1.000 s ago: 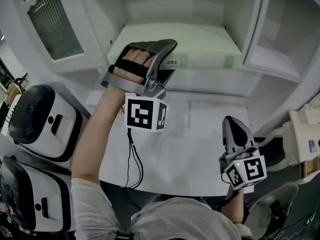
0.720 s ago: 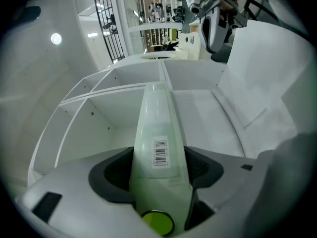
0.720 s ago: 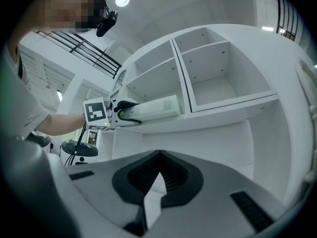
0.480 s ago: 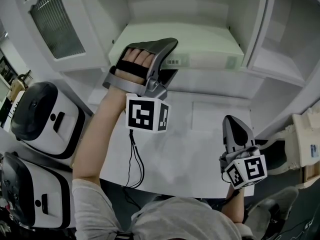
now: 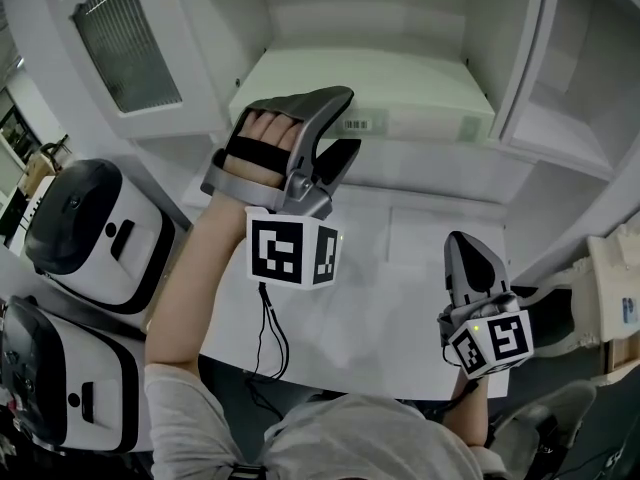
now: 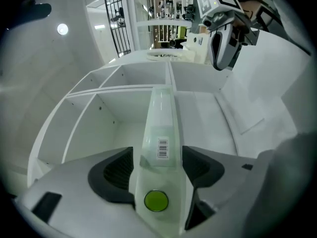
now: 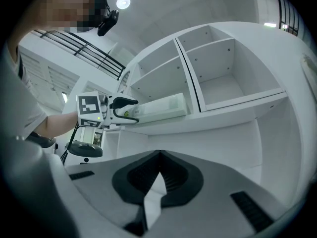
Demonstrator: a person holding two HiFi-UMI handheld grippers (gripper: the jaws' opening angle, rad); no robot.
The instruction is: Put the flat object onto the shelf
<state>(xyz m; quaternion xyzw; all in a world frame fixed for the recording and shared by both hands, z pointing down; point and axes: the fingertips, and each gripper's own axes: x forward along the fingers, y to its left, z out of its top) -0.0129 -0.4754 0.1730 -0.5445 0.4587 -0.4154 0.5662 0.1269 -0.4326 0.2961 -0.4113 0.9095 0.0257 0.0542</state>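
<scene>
Shelf (image 5: 430, 163) carries the flat object (image 5: 400, 93), lying flat, long axis along the shelf's front edge, barcoded thin edge facing out. It looks like a light, stiff, smooth box, so pinch it across the thickness at its left end. Left tool (image 5: 350, 120) straddles that end, jaws just opened wide, pads seemingly clear of it; right tool (image 5: 463, 241) is closed and empty, below the shelf.

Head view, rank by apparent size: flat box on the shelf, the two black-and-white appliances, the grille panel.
1. flat box, widest span.
2. upper appliance and lower appliance: about alike. The lower one is cut by the frame edge, so they stay unranked.
3. grille panel, smallest.
</scene>
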